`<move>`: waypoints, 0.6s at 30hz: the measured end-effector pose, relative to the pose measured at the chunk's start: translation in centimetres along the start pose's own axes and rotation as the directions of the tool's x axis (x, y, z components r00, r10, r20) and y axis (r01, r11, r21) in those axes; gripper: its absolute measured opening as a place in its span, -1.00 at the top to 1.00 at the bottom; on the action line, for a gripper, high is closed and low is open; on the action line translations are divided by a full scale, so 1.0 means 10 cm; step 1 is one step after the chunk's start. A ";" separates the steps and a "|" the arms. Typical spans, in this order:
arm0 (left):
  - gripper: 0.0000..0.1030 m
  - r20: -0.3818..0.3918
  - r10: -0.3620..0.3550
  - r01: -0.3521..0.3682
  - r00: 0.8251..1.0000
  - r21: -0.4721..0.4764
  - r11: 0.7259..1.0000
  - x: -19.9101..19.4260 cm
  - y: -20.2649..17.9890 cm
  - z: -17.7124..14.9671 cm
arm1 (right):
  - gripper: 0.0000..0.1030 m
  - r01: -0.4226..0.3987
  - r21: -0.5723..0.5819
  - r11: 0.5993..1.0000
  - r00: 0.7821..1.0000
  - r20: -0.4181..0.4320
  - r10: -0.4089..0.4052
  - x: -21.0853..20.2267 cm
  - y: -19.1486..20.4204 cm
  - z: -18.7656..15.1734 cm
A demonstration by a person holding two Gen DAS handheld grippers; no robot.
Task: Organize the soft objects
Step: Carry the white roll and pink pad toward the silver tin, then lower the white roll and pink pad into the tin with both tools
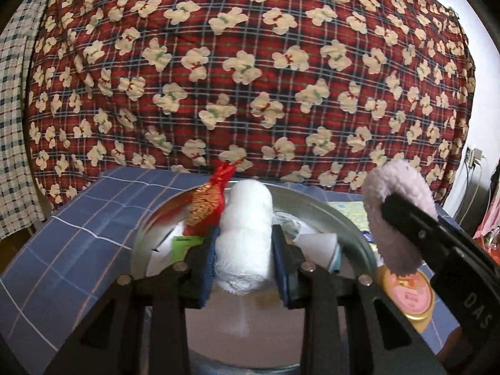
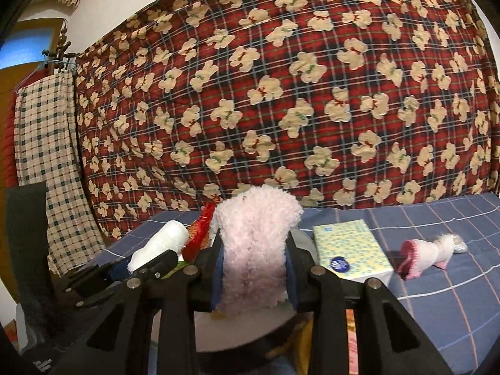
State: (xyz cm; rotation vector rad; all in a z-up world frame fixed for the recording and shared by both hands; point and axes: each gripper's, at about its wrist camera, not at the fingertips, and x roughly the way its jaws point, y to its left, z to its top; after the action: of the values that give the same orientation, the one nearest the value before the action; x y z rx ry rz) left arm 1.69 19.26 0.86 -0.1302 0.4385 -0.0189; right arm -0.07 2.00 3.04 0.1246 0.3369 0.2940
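From the left wrist, your left hand-held gripper (image 1: 243, 250) is closed on a white fluffy roll (image 1: 245, 234), its blue pads pressing both flanks, and the roll stands over the metal basin (image 1: 353, 228). Just left of the roll, inside the basin, leans a red and gold pouch (image 1: 209, 203); paper packets lie below it. To the right of the basin your right hand-held gripper (image 1: 403, 215) carries a pale pink plush piece (image 1: 397, 218), above a round yellow tin (image 1: 406, 297).

From the right wrist, the right hand-held gripper (image 2: 253, 268) is clamped on the pink plush piece (image 2: 254, 250), which bulges above the pads. The basin is mostly hidden behind it. To the right of the basin, on the blue checked tabletop (image 2: 437, 297), lie a tissue pack (image 2: 350, 250) and, further out, a pink and white soft toy (image 2: 428, 253), not yet collected.

Your risks: the two grippers are close together over the basin, so they may knock each other. The roll is squeezed low, so it could tip the pouch. Letting go too high may bounce the plush off the rim.
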 end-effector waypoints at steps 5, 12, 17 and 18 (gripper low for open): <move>0.39 -0.002 0.045 -0.045 0.999 0.007 0.999 0.09 0.13 0.07 | 0.31 -0.017 0.000 1.000 1.000 -0.004 0.017 0.13 0.11 0.04; 0.39 -0.026 0.092 -0.092 0.995 0.007 0.996 0.25 0.27 0.11 | 0.31 -0.021 0.000 1.000 1.000 -0.007 0.021 0.32 0.24 0.09; 0.39 -0.043 0.129 -0.127 0.991 0.033 0.991 0.37 0.30 0.18 | 0.31 -0.012 0.002 1.000 1.000 -0.028 0.012 0.47 0.27 0.11; 0.39 -0.044 0.140 -0.138 0.989 0.042 0.989 0.39 0.30 0.19 | 0.31 -0.009 0.005 1.000 0.999 -0.038 0.010 0.52 0.27 0.11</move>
State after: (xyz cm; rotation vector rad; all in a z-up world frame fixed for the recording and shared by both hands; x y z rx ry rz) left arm 5.98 22.27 0.49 -0.0606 0.4934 0.1071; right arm 4.25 6.10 2.95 0.1255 0.3743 0.3053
